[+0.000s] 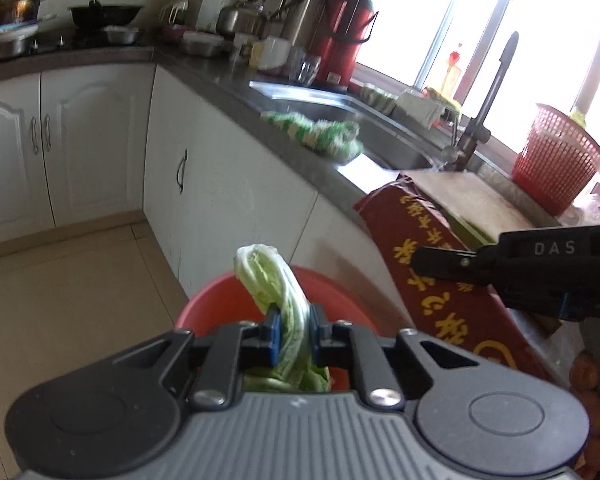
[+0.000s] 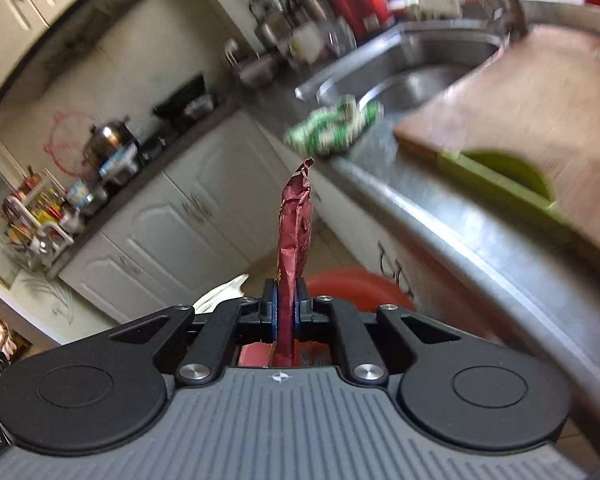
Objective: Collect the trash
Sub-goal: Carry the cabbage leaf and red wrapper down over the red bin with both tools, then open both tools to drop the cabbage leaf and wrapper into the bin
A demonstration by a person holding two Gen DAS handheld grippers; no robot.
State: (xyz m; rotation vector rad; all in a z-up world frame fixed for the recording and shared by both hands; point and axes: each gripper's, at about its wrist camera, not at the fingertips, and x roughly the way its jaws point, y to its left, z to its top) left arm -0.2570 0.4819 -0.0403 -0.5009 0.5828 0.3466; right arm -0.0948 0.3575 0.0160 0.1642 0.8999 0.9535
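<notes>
Left gripper (image 1: 294,334) clenched on a limp cabbage leaf (image 1: 278,280), the leaf sticking up past the fingers directly above the red bin (image 1: 216,300) that stands on the floor at the foot of the white cabinets (image 1: 228,184). Right gripper (image 2: 286,308) clamped on a dark red wrapper (image 2: 296,224) printed with gold characters; the wrapper hangs off the front edge of the counter (image 1: 236,92) beside the bin. Green-white cloth (image 1: 320,134) on the sink's (image 1: 388,140) front rim. Wooden cutting board (image 1: 472,196) on the counter next to the sink. Red basket (image 1: 552,156) at the back edge by the window.
</notes>
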